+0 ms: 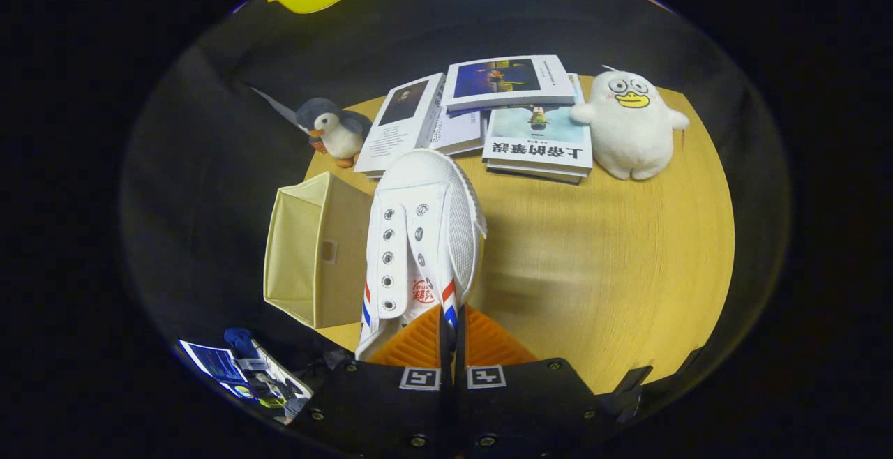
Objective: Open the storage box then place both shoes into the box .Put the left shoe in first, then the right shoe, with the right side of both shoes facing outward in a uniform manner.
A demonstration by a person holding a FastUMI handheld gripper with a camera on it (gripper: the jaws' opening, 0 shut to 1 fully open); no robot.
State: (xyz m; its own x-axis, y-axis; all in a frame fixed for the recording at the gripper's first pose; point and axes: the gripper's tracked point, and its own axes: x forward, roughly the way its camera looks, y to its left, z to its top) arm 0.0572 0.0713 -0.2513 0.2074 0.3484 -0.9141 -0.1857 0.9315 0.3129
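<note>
My gripper (451,337) holds a white canvas shoe (425,236) with red and blue stripes. Its orange fingers (411,344) are shut on the shoe's collar edge, and the shoe hangs toe-forward above the wooden table (614,257). Just left of the shoe stands a cream fabric storage box (317,250), open on top, with nothing visible inside. The shoe's left side overlaps the box's right wall in the view. The shoe's heel is hidden behind the fingers.
Beyond the shoe lie several books (488,110) in an overlapping pile. A penguin plush (333,130) stands at the table's far left edge and a white duck plush (631,124) at the far right. Printed cards (241,372) lie below the table's near left edge.
</note>
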